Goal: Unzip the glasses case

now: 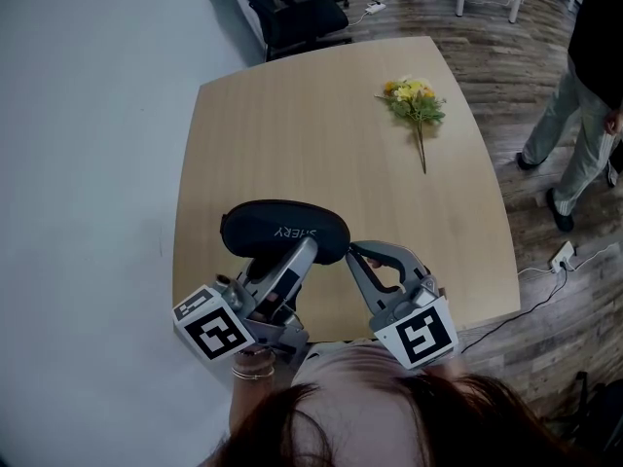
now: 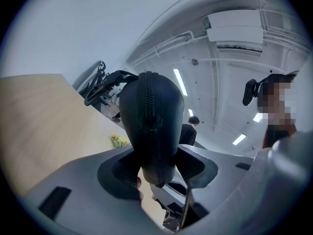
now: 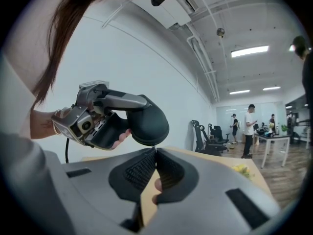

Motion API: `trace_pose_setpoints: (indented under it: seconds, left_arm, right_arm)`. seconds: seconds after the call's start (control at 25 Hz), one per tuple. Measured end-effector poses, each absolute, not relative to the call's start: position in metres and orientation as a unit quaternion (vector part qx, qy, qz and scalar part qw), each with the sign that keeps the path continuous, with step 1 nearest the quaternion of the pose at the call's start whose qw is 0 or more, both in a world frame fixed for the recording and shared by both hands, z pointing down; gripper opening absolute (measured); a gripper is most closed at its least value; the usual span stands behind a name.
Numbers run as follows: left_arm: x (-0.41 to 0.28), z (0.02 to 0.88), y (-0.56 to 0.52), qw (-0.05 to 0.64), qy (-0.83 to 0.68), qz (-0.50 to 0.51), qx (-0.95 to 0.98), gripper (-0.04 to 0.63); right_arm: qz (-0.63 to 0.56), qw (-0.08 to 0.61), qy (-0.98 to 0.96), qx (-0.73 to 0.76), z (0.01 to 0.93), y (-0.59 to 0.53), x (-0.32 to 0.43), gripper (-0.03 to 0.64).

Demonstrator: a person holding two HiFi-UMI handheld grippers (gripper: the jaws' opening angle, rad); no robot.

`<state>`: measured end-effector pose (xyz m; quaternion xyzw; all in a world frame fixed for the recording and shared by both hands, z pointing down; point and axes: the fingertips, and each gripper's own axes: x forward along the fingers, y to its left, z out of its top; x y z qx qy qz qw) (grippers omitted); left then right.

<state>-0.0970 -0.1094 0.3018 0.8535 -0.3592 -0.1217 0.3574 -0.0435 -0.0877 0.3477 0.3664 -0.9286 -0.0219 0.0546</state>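
Observation:
The black oval glasses case (image 1: pixel 282 228) hangs above the near edge of the table, held level. My left gripper (image 1: pixel 307 251) is shut on it from below, one jaw across its side. In the left gripper view the case (image 2: pixel 151 116) fills the gap between the jaws, its zipper (image 2: pixel 146 99) running up the middle. My right gripper (image 1: pixel 352 253) sits at the case's right end. In the right gripper view its tips (image 3: pixel 155 153) meet just under the case (image 3: pixel 149 121), shut on a small metal zipper pull (image 3: pixel 155 148).
The light wooden table (image 1: pixel 292 134) carries a small bunch of yellow flowers (image 1: pixel 414 100) at its far right. A person (image 1: pixel 584 115) stands on the wood floor to the right, near a power strip and cable (image 1: pixel 563 256). Office chairs (image 1: pixel 292 8) stand beyond the table.

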Motion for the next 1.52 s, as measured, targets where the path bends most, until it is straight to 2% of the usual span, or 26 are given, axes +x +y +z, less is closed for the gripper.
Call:
trace_pose_setpoints:
  seconds: [0.6, 1.16, 1.52]
  left_arm:
    - [-0.085, 0.314, -0.106, 0.363, -0.335, -0.075, 0.866, 0.215]
    - [-0.081, 0.328, -0.1, 0.367, -0.307, -0.013, 0.878, 0.209]
    - [-0.079, 0.334, -0.093, 0.371, -0.297, -0.005, 0.88, 0.207]
  right_arm:
    - [-0.038, 0.08, -0.925, 0.37, 0.359, -0.091, -0.031, 0.015]
    - [-0.079, 0.15, -0.91, 0.378, 0.375, -0.093, -0.027, 0.015]
    - [-0.087, 0.156, -0.907, 0.381, 0.377, -0.092, -0.024, 0.015]
